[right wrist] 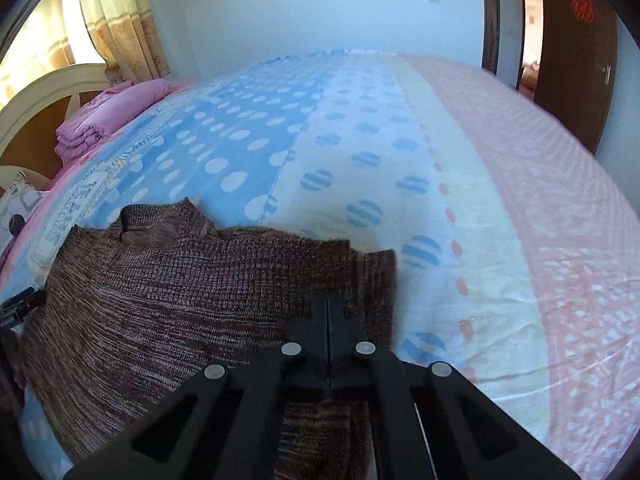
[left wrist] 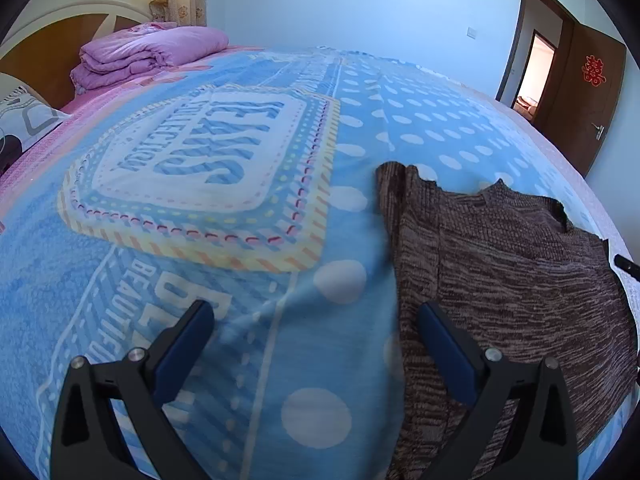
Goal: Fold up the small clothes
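Observation:
A brown marled knit sweater [left wrist: 512, 264] lies flat on the bed, collar away from me; it also shows in the right wrist view [right wrist: 168, 292]. My left gripper [left wrist: 316, 316] is open and empty, hovering just above the blanket at the sweater's left edge, its right finger [left wrist: 448, 344] over the knit. My right gripper [right wrist: 329, 300] is shut, its tips over the sweater's right side near a folded-in sleeve [right wrist: 376, 280]. I cannot tell whether cloth is pinched between the pads.
The bed is covered by a blue polka-dot blanket [left wrist: 200, 240] with a pink sheet [right wrist: 560, 200] to the right. A folded purple quilt [left wrist: 148, 52] lies by the headboard. An open brown door [left wrist: 576, 92] stands at the far right.

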{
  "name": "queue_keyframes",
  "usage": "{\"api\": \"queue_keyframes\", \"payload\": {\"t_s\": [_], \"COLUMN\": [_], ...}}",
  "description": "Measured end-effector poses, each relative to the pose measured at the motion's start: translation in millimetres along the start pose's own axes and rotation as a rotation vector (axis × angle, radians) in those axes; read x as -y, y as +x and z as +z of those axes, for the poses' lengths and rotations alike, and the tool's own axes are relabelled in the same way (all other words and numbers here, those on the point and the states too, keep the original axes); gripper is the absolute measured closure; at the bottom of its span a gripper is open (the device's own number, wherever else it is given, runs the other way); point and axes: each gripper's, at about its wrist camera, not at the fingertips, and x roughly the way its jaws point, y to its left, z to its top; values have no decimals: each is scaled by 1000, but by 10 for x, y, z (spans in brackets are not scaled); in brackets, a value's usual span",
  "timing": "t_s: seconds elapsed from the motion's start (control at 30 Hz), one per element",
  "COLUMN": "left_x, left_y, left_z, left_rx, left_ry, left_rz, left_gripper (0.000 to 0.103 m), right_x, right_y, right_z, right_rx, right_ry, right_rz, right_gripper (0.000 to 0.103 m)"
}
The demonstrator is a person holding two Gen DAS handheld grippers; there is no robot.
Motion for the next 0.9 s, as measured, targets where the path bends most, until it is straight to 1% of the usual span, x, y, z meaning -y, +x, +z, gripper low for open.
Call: {"api": "queue_keyframes", "payload": {"t_s": [0.07, 0.13, 0.2, 0.27, 0.3, 0.33, 0.37, 0.4, 0.43, 0.5, 0.53, 0.57, 0.6, 0.63, 0.67, 0.8, 0.83, 0.9], "left_x": [23, 35, 33, 36, 38, 36, 38, 39, 40, 39, 38, 36, 33, 29, 26, 30, 30, 35], "left_y": [1, -7, -9, -7, -8, -9, -8, -6, -3, 5, 11, 18, 21, 22, 21, 14, 15, 13], "left_z": [0, -1, -2, -3, -4, -4, -4, -6, -8, -7, -6, -4, -4, -3, -3, -9, -8, -7], "left_rx": [1, 5, 7, 6, 7, 9, 10, 9, 8, 4, 2, -1, -2, -1, -1, 4, 3, 3], "left_ry": [9, 16, 16, 17, 18, 19, 21, 21, 21, 22, 22, 21, 19, 18, 17, 17, 18, 21], "left_rz": [8, 12, 15, 18, 19, 20, 22, 23, 23, 23, 22, 20, 18, 15, 14, 13, 14, 16], "left_gripper": [0, 0, 0, 0, 0, 0, 0, 0, 0, 0, 0, 0, 0, 0, 0, 0, 0, 0], "right_x": [109, 238, 276, 276, 265, 238, 206, 176, 139, 80, 62, 54, 41, 32, 17, -6, 22, 105], "right_y": [-57, -18, 19, -2, -13, -15, -13, -13, 6, 88, 145, 197, 256, 283, 300, 96, 32, 0], "right_z": [17, 9, 1, 15, 34, 49, 63, 74, 89, 119, 133, 144, 155, 156, 156, 139, 132, 136], "right_rx": [12, -13, -32, -18, -6, 0, 8, 20, 17, -8, -24, -39, -55, -60, -66, 9, 30, 36], "right_ry": [29, 68, 83, 114, 126, 127, 123, 118, 103, 73, 64, 60, 56, 52, 45, 20, 22, 42], "right_rz": [-32, -26, 17, 66, 89, 95, 100, 100, 103, 71, 65, 73, 72, 65, 65, 13, -17, -30], "right_gripper": [103, 103, 103, 101, 96, 68, 43, 43, 43, 44, 51, 64, 70, 81, 100, 101, 101, 101]}}
